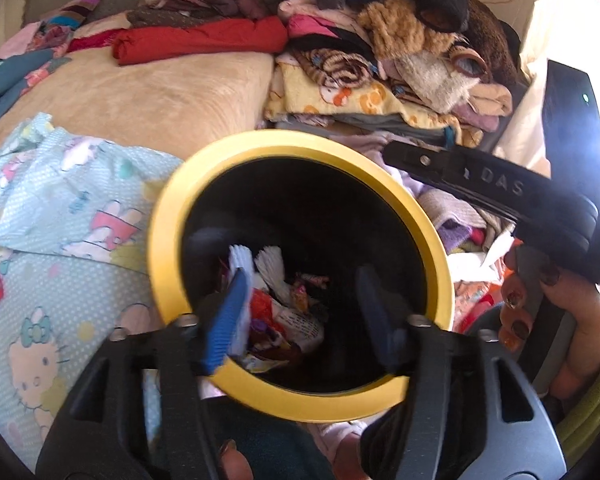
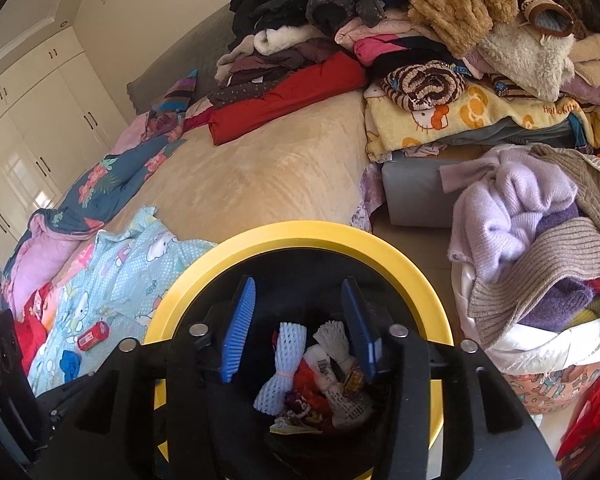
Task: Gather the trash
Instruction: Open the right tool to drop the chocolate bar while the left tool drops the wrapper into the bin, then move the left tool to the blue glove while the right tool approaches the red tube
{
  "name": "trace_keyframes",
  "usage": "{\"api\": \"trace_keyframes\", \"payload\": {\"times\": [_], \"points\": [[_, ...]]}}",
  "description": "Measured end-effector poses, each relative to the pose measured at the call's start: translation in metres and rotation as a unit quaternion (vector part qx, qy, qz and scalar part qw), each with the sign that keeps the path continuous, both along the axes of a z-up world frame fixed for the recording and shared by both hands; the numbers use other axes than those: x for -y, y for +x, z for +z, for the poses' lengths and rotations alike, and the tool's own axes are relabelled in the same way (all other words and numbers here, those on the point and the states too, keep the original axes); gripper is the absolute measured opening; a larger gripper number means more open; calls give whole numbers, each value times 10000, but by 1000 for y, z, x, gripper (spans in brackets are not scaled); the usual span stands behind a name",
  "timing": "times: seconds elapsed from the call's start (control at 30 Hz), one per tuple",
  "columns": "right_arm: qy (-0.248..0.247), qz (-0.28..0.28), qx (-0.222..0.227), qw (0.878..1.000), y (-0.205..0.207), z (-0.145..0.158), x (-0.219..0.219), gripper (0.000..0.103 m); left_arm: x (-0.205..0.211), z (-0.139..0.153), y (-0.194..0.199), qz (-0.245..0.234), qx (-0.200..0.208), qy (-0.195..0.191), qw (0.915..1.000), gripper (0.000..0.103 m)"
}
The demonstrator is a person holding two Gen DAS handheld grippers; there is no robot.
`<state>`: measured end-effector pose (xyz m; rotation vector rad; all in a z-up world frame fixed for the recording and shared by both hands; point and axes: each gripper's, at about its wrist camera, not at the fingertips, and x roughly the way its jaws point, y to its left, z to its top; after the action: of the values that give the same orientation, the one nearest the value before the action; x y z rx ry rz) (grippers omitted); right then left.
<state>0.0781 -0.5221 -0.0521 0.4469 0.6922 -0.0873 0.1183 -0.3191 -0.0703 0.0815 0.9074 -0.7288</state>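
The trash bin [image 2: 300,240], black inside with a yellow rim, sits at the edge of the bed [image 2: 268,176], at about 6 o'clock in both wrist views; in its bottom lies a heap of trash [image 2: 320,384]: white foam fruit nets, a red wrapper, printed paper and small packets; the right tool [image 2: 298,330] hangs over the bin's mouth with its blue-padded fingers [image 2: 236,332] spread wide and nothing between them; the left tool [image 1: 300,312] is likewise over the opening, its fingers wide apart and empty, though blurred; in the left wrist view the right tool's black body crosses at 3 o'clock, held by a hand [image 1: 556,320] with dark painted nails; on the pale blue cartoon-print sheet [image 2: 132,272] at 9 o'clock of the bin lie a small red can [image 2: 93,335] and a blue scrap [image 2: 70,362], both well apart from the bin; at 12 o'clock a red folded cloth [image 2: 288,96] and a tall pile of clothes [image 2: 440,32] cover the far bed; at 3 o'clock a white basket [image 2: 540,344] holds lilac and grey knitwear.
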Motion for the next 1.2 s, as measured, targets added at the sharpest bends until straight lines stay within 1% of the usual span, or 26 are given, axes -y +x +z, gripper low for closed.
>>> {"api": "trace_keyframes", "payload": {"times": [0.03, 0.1, 0.13, 0.23, 0.27, 0.33, 0.43, 0.6, 0.7, 0.73, 0.8, 0.83, 0.9, 0.93, 1.0, 1.03, 1.1, 1.13, 1.2], "points": [[-12, 15, 36, 10000, -1, 1, -1, 50, -4, 3, 0, 73, 57, -39, 9999, 68], [-77, 65, 124, 9999, -1, 6, -6, 53, -14, 9, 1, 245, 198, -121, 9994, 88], [-129, 129, 188, 9997, -2, 9, -11, 54, -21, 14, 1, 393, 319, -136, 9986, 91], [-180, 333, 348, 9987, -1, 17, -23, 58, -40, 23, 4, 693, 547, -228, 9958, 92], [-199, 446, 412, 9980, 0, 20, -30, 59, -48, 27, 5, 826, 623, -262, 9943, 92], [-252, 654, 487, 9963, 2, 25, -43, 64, -64, 33, 9, 1068, 738, -302, 9911, 92], [-309, 1010, 542, 9929, 10, 30, -68, 67, -89, 40, 15, 1424, 874, -344, 9853, 92], [-322, 1571, 445, 9861, 30, 30, -116, 68, -136, 44, 27, 2061, 961, -335, 9732, 92], [-384, 1906, 378, 9802, 43, 28, -148, 68, -170, 45, 32, 2447, 977, -311, 9641, 92], [-410, 2025, 357, 9778, 47, 27, -159, 68, -184, 45, 34, 2607, 988, -286, 9599, 92], [-497, 2320, 331, 9709, 55, 26, -183, 68, -202, 44, 36, 2800, 993, -253, 9545, 92], [-536, 2435, 319, 9679, 57, 26, -193, 68, -218, 42, 37, 2960, 976, -225, 9499, 92], [-682, 2773, 300, 9579, 67, 24, -219, 68, -237, 40, 37, 3165, 938, -200, 9437, 92], [-740, 2902, 284, 9537, 70, 23, -228, 68, -253, 37, 38, 3335, 887, -177, 9384, 92], [-904, 3267, 253, 9404, 78, 21, -254, 69, -274, 32, 39, 3537, 809, -170, 9317, 92], [-967, 3396, 246, 9352, 80, 20, -263, 69, -289, 28, 40, 3689, 734, -164, 9264, 92], [-1184, 3698, 226, 9212, 86, 16, -286, 69, -307, 23, 40, 3863, 634, -157, 9200, 92], [-1285, 3891, 209, 9119, 92, 13, -300, 69, -317, 19, 40, 3958, 560, -147, 9165, 92], [-1425, 4136, 158, 8991, 98, 9, -316, 69, -334, 12, 41, 4118, 407, -137, 9103, 91]]}}
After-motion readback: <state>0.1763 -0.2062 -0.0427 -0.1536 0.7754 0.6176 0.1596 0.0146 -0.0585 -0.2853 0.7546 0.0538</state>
